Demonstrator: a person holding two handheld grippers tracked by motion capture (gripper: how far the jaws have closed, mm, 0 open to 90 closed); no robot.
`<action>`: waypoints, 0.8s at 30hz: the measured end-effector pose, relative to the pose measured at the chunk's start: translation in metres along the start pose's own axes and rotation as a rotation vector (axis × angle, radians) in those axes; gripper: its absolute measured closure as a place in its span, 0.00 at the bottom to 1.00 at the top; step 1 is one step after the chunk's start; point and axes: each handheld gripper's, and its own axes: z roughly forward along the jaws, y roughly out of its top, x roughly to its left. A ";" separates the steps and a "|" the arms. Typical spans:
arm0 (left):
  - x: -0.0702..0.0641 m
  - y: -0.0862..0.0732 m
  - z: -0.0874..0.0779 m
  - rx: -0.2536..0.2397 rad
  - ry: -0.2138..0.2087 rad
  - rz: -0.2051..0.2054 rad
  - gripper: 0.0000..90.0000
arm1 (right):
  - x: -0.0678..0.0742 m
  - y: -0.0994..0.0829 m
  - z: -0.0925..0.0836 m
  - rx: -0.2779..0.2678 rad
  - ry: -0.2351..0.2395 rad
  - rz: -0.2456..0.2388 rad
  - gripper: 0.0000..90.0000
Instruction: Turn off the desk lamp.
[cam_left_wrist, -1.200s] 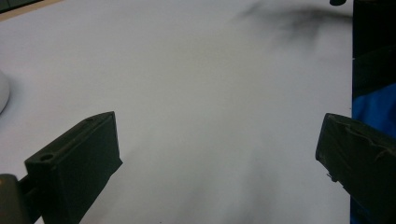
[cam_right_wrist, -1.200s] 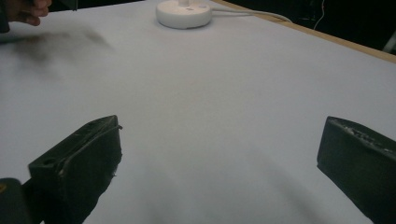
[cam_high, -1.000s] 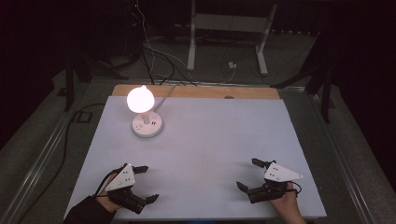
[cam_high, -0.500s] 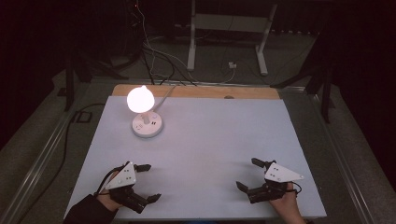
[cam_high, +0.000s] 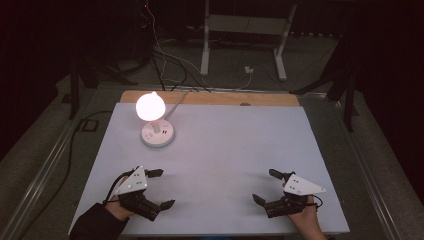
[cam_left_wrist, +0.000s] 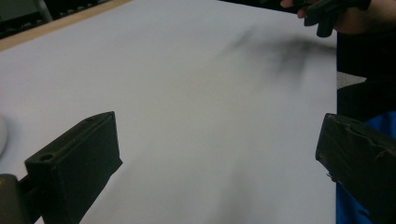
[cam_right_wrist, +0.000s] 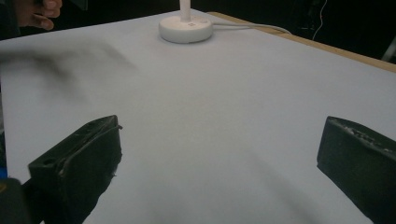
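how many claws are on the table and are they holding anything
2. The left claw is at the near left of the white table, the right claw at the near right. Both are open and empty, well short of the lit lamp.

Lamp (cam_high: 156, 125) far-left on table (cam_high: 240, 150); claws (left (cam_high: 160, 189), right (cam_high: 265, 186)) near edge.

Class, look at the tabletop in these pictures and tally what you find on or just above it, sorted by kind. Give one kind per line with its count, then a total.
Lit lamps on a round white base: 1, the lamp at the far left of the table.
Hand-held grippers, jaws wide apart: 2, the left gripper and the right gripper.
Total: 3
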 end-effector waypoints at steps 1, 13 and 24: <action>0.002 0.003 -0.001 -0.009 0.009 -0.004 0.00 | 0.000 0.000 0.000 0.000 0.001 0.000 0.00; 0.013 0.017 0.003 -0.030 0.048 -0.008 0.00 | -0.001 0.000 -0.001 -0.009 -0.002 0.002 0.00; 0.028 0.025 0.010 -0.031 0.099 -0.018 0.01 | -0.001 0.000 -0.002 -0.009 -0.003 0.004 0.00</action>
